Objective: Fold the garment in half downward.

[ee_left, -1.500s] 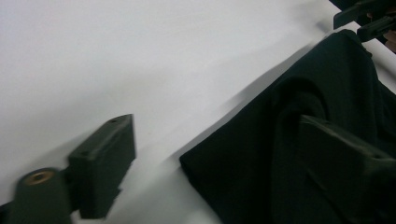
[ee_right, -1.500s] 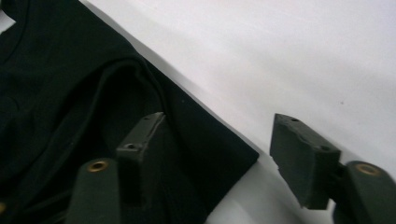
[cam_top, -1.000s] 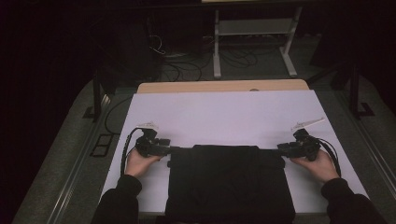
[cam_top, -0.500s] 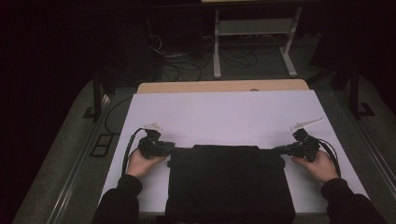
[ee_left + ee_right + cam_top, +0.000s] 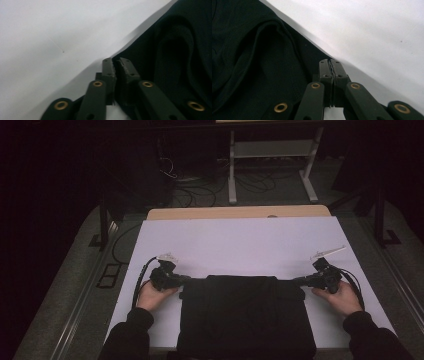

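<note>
Both grippers have crept inward a little over the last second, closing on the far corners of the black garment (image 5: 245, 317), which has stayed put. From the high view, that garment lies folded flat at the near edge of the white table (image 5: 240, 242), centred between the hands. The left gripper (image 5: 181, 281) sits at its far left corner, the right gripper (image 5: 298, 281) at its far right corner.

Along the left gripper view, the left gripper (image 5: 116, 65) has its jaws nearly together at the cloth's edge (image 5: 175, 50); whether fabric is actually pinched I cannot tell.

Along the right gripper view, the right gripper (image 5: 331, 65) is clenched tight, seemingly with a thin edge of the garment (image 5: 257, 50) between the pads.

I judge the fabric soft, light and limp: it will sag and unfold, so the two far corners, gripped through all layers, are the sensible holds.
</note>
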`<state>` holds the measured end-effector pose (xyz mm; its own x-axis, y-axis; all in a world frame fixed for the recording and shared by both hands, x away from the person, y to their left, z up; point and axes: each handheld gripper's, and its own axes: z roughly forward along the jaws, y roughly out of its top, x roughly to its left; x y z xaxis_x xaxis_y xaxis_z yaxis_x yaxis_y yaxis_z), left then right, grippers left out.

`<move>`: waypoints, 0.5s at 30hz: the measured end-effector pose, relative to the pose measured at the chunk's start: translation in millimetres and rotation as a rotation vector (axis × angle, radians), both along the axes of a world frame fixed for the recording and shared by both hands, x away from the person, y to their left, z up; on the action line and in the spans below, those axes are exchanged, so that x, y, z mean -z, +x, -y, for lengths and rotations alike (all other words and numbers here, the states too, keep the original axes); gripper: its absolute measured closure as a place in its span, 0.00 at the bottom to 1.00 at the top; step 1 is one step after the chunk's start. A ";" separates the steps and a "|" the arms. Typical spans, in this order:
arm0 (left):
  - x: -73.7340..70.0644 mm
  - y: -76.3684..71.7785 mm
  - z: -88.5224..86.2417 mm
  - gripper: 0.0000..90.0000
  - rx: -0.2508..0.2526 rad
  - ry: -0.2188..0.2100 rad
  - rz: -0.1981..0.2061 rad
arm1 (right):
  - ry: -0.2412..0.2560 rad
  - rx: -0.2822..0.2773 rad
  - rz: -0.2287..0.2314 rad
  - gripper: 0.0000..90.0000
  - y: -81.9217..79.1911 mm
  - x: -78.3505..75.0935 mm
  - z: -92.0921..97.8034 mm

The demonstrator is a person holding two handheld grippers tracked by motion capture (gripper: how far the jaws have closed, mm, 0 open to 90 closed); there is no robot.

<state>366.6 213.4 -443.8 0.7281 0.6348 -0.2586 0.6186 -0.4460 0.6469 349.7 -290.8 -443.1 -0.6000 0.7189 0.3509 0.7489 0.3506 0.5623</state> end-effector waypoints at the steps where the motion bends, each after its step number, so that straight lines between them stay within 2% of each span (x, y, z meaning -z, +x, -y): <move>1: -0.5 -0.4 0.6 0.94 -0.001 0.004 0.003 | 0.000 0.002 0.000 0.97 0.0 -0.2 -0.1; 8: -6.1 -1.6 3.5 0.96 -0.003 0.053 0.015 | -0.002 0.015 0.001 0.97 0.4 -0.6 0.7; 15: -8.3 -2.7 8.5 0.97 0.007 0.123 0.033 | -0.026 0.041 0.008 0.97 0.8 -0.3 0.0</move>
